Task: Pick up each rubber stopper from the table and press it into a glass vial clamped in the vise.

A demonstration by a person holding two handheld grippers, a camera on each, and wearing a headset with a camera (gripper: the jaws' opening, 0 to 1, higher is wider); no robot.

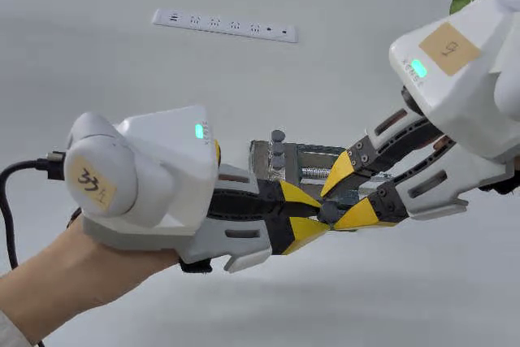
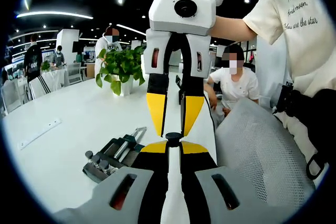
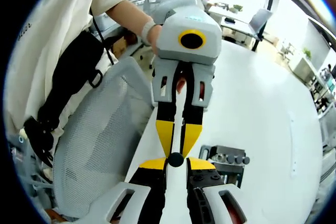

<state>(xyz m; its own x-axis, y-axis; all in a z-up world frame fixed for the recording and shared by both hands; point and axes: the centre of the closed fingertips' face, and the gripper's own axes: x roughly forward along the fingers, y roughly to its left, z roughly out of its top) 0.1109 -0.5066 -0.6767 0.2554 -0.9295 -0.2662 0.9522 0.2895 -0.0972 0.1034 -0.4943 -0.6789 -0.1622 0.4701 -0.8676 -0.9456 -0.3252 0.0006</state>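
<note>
Stopper point(image 1: 329, 213): small, dark, round rubber plug, held clear of the counter point(image 1: 244, 79) where the 2 tools meet tip to tip.
Left tool point(image 2: 174, 146): yellow-tipped jaws pinched closed on the stopper.
Right tool point(image 3: 176, 165): jaws closed on the same stopper from the opposite side, probably a hand-over to reset the grip.
Vise point(image 1: 302, 160): grey metal block, near the tips, on the smooth white counter.

I'm looking into an open-plan office: long white tables point(image 2: 63, 145), a mesh chair point(image 2: 262, 150) and a potted plant point(image 2: 119, 66) under strip lights point(image 2: 52, 14). Other people point(image 2: 233, 85) sit or stand further back, and a power strip point(image 1: 225, 26) lies on the table.
</note>
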